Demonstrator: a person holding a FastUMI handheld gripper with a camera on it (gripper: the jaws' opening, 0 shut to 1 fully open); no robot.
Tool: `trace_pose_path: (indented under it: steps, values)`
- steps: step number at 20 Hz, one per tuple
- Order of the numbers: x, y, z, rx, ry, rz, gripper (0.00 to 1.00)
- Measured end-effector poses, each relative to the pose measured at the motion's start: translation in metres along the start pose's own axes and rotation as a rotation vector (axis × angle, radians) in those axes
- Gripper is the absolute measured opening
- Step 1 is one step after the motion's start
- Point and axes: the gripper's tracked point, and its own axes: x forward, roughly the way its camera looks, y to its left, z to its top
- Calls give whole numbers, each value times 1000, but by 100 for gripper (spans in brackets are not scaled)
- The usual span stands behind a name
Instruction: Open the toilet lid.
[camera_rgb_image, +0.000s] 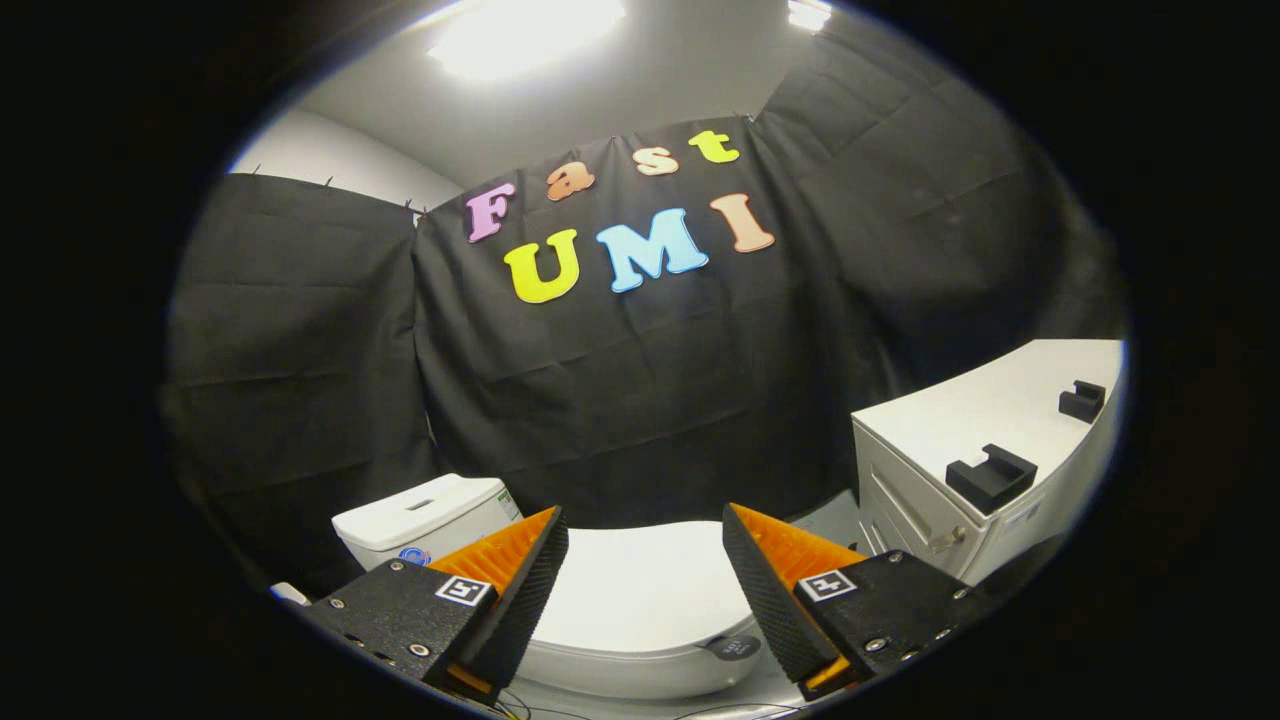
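Hand-held gripper (645, 540) at bottom centre, fingers spread apart, grasping nothing. White toilet lid (640, 590) lying closed, low in the frame, between and just beyond the fingertips; tank (425, 520) at lower left. White cabinet (960, 440) at right, black cloth wall (620, 400) behind.

White toilet lid (640, 585), white cabinet (985, 420) — black brackets (990, 477), black cloth wall (640, 400).

Your gripper (645, 530) hangs with fingers parted above the closed toilet lid (645, 595), white cabinet (960, 430) right of the lid.
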Motion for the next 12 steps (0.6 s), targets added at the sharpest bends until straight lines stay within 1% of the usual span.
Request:
trace_pose_path:
  steps: [2, 5, 12]
  values:
    - [2, -1, -4, 35, 7, 1, 96]
    - [4, -10, -11, 151, 11, -25, 96]
    - [2, -46, -53, 468, 42, -150, 95]
